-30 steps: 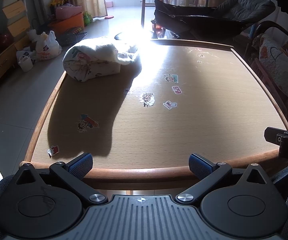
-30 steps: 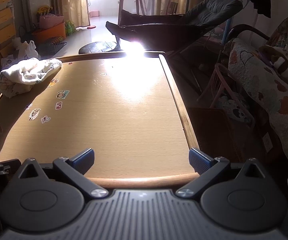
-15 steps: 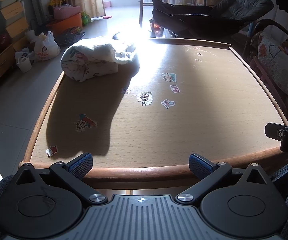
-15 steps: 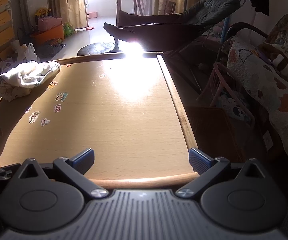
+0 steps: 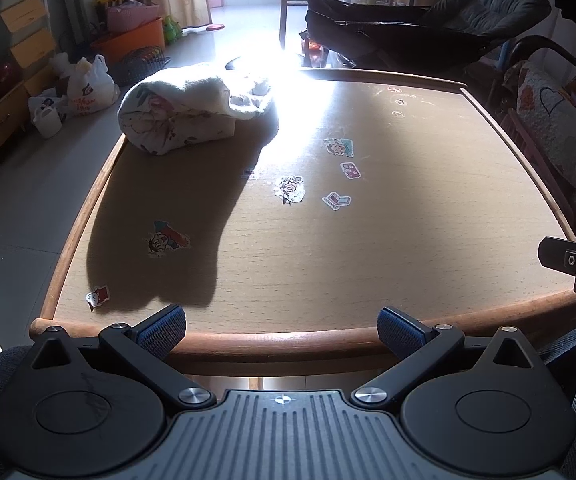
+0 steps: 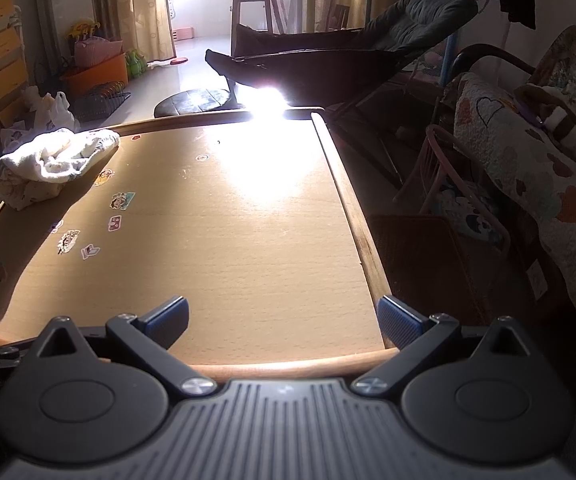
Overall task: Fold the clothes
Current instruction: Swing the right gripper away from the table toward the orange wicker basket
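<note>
Both grippers hanging back at the near edge of the table point(image 5: 428, 240), fingers spread wide and holding nothing.

The bundled white garment point(image 5: 191, 112) is lying far ahead of the left gripper point(image 5: 281, 330), well ahead-left of the right gripper point(image 6: 283, 322), at the table's far left corner.

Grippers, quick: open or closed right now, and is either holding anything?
Left gripper: jaws wide open, holding nothing.
Right gripper: jaws wide open, holding nothing.
</note>
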Demonstrator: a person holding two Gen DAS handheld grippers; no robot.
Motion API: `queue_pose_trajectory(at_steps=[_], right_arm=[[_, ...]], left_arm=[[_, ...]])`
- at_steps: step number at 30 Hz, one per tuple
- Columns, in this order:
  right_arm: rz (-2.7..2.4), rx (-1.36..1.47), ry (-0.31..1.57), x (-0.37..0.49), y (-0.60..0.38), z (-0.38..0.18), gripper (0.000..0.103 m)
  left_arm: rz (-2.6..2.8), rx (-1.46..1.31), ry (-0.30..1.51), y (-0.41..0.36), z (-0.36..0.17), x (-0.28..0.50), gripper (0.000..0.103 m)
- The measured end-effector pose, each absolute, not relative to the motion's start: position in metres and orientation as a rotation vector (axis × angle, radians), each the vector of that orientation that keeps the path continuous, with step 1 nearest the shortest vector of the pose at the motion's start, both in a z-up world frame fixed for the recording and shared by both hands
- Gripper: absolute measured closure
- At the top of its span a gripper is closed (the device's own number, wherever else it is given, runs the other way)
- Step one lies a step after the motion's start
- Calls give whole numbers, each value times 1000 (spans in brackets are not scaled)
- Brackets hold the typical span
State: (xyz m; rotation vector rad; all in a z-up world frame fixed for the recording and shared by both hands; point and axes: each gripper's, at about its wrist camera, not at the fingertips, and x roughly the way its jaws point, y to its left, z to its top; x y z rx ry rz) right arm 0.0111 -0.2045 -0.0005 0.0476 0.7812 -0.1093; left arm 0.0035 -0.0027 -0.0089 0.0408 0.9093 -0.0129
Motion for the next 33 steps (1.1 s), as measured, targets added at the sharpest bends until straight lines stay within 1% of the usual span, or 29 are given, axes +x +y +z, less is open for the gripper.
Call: queue_pose_trajectory(at_steps=[23,33], right_arm=[[-185,165,797,33,-239,7,2],[-226,211,796,47,-275,3,2]], left_arm=[[-74,88,935,-25,-12,11,0],[-95,110,954,-37,-15,17,0]])
